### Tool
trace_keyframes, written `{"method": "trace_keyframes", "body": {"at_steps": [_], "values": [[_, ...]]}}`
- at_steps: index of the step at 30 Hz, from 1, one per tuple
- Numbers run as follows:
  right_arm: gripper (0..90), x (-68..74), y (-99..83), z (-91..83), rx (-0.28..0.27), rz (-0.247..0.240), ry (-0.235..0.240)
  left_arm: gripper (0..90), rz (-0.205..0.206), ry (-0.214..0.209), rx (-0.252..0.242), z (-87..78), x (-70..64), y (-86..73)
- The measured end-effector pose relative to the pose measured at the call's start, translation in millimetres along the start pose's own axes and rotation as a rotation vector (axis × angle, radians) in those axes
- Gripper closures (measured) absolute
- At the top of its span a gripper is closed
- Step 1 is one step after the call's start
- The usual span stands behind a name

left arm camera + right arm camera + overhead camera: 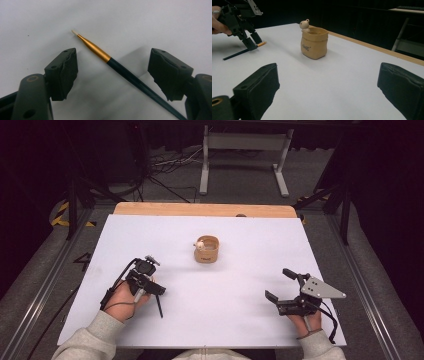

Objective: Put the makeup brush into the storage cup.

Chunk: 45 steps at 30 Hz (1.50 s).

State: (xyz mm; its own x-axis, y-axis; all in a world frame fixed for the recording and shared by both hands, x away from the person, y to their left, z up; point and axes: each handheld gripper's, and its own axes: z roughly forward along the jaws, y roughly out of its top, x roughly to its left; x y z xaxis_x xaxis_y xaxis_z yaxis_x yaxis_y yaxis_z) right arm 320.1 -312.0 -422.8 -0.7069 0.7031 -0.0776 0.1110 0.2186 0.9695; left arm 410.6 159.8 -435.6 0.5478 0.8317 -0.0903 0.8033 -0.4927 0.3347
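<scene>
1. your left gripper [152,287] hangs low over the near left part of the white worktop [240,320], with its jaws spread wide apart and nothing clamped between them.
2. the thin paintbrush with a dark handle, a gold metal ferrule and a pale tip [105,57] lies flat on the worktop in the gap between those jaws; in the left gripper view it runs slantwise, tip pointing away from you, and touches neither pad.
3. in the high view the paintbrush [159,306] shows as a dark line that reaches out from under the left gripper towards your edge of the worktop.
4. in the right gripper view the left gripper [253,41] stands tilted down over the paintbrush [242,52], its fingertips at the gold end.
5. your right gripper [280,287] sits at the near right of the worktop, well apart from the paintbrush, jaws fully spread and holding nothing.
6. a small tan sack-shaped pot with a little bear figure on its rim [206,249] stands upright near the middle of the worktop, beyond both grippers; the right gripper view looks straight towards it [314,45].
</scene>
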Motion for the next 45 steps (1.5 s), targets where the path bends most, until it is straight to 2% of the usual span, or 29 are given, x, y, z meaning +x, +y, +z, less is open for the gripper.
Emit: {"method": "trace_keyframes", "body": {"at_steps": [5,10,11,13,18,21,27,30,38,42,45], "values": [[4.0,0.2,-0.1,0.3,0.002,-0.002,0.000,29.6,0.008,0.006,0.004,-0.8,-1.2,-0.2],[4.0,0.2,-0.3,0.8,0.004,0.000,-0.001,36.5,0.038,0.044,0.017,-0.8,-5.0,0.6],[4.0,0.2,-0.3,0.8,0.005,-0.002,-0.001,37.9,0.051,0.045,0.025,-1.2,-5.4,0.9],[4.0,0.3,-0.3,0.9,0.006,-0.002,-0.001,41.5,0.051,0.045,0.028,-2.0,-6.4,1.3],[4.0,0.5,-0.4,1.1,0.007,0.000,-0.002,52.8,0.042,0.048,0.023,-3.1,-6.6,0.8],[4.0,0.4,0.3,0.1,0.001,-0.006,-0.005,62.8,0.038,0.045,0.035,-4.5,-5.5,1.4],[4.4,0.9,0.5,0.3,0.002,-0.008,-0.007,81.7,0.092,0.045,0.083,-5.4,-7.5,4.3],[4.6,1.2,1.8,-2.1,-0.014,-0.011,-0.017,82.3,0.105,0.041,0.096,-5.3,-6.8,6.2],[4.6,0.9,1.5,-1.8,-0.010,-0.012,-0.019,82.7,0.121,0.039,0.120,-6.0,-7.8,9.3],[4.7,0.5,1.4,-2.0,-0.011,-0.012,-0.019,82.6,0.118,0.018,0.102,-8.7,-7.9,9.8],[4.7,0.5,1.4,-1.9,-0.010,-0.012,-0.020,82.7,0.114,-0.015,0.078,-14.5,-7.6,10.7]]}}
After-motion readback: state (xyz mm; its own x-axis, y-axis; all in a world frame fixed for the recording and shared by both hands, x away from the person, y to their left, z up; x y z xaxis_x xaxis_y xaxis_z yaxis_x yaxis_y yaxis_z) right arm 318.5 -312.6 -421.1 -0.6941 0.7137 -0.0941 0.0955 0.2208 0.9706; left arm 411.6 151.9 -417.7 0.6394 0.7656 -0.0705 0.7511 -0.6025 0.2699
